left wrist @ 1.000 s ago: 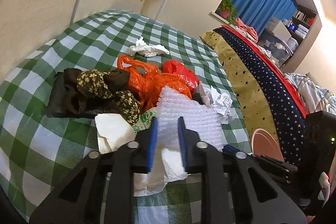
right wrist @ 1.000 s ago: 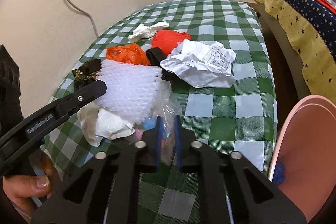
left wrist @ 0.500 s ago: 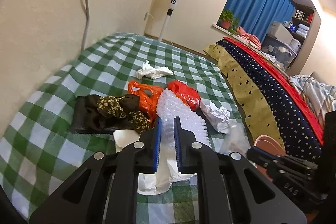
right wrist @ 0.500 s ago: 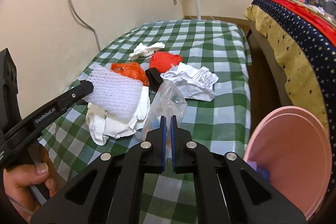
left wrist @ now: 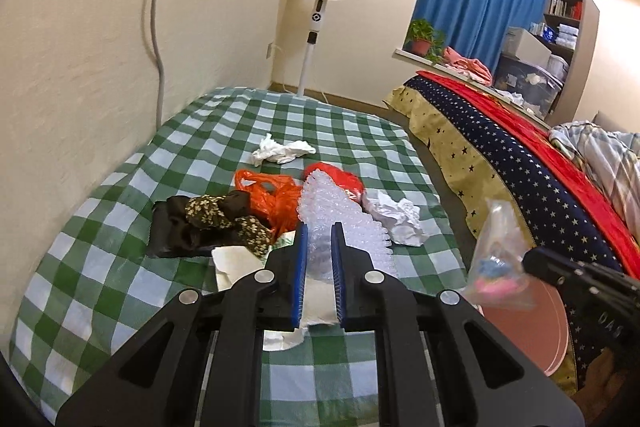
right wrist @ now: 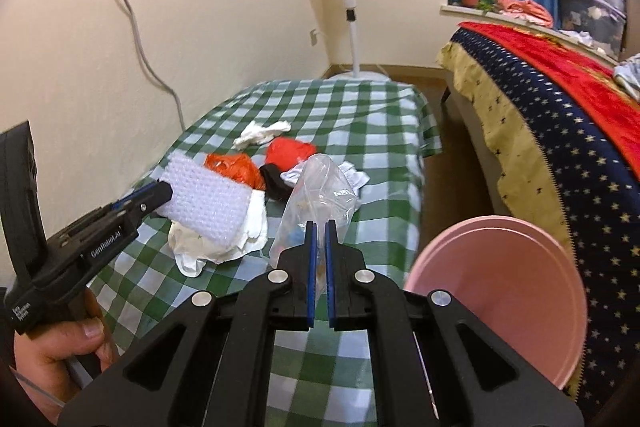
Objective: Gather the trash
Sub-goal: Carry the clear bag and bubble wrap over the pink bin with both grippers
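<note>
Between left tongs [left wrist: 319, 247], white foam sheet [left wrist: 340, 223] clamped, raised off checked table [left wrist: 100, 227]. Beyond tips: orange bag [left wrist: 272, 199], red bag [left wrist: 348, 181], crumpled paper [left wrist: 400, 219], dark cloth [left wrist: 200, 227]. Right tongs [right wrist: 319, 247] pinched on clear plastic bag [right wrist: 320, 195], held past table's right edge. Right of tips, pink bin [right wrist: 500, 291], rim open, bed [right wrist: 560, 131] beyond.

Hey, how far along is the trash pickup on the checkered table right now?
Early stage. The pink bin beside the table shows nothing inside from this angle. In hand: the left gripper is shut on the bubble wrap, the right gripper on the clear plastic bag, both lifted. Left on the tablecloth: orange bag, red bag, crumpled paper, white tissue, dark floral cloth, white bag.
</note>
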A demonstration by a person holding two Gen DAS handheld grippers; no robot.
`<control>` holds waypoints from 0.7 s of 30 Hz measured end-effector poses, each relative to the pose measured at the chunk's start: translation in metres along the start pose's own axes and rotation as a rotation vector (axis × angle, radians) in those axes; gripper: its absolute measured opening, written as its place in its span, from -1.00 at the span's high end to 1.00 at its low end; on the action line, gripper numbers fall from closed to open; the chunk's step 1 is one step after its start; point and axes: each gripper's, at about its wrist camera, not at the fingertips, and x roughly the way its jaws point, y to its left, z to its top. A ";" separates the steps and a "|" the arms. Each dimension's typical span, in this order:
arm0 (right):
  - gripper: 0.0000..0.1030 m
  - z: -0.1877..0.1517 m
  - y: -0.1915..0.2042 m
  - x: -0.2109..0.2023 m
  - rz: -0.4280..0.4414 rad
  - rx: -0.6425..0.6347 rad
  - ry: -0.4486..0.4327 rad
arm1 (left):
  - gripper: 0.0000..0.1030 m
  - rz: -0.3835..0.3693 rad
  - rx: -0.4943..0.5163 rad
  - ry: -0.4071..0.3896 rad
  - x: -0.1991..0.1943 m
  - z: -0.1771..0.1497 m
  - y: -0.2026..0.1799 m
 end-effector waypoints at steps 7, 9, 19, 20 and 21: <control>0.92 -0.003 -0.013 -0.030 -0.056 0.015 -0.039 | 0.77 -0.016 0.042 -0.011 -0.009 -0.003 -0.025; 0.92 -0.004 -0.017 -0.038 -0.091 0.008 -0.048 | 0.77 -0.026 0.053 -0.013 -0.011 -0.004 -0.032; 0.92 -0.009 -0.055 -0.064 -0.188 0.089 -0.071 | 0.77 -0.082 0.098 -0.012 -0.011 -0.009 -0.072; 0.92 -0.009 -0.058 -0.066 -0.195 0.099 -0.074 | 0.77 -0.087 0.102 -0.010 -0.010 -0.010 -0.076; 0.92 -0.009 -0.063 -0.068 -0.204 0.114 -0.078 | 0.77 -0.092 0.105 -0.007 -0.009 -0.011 -0.079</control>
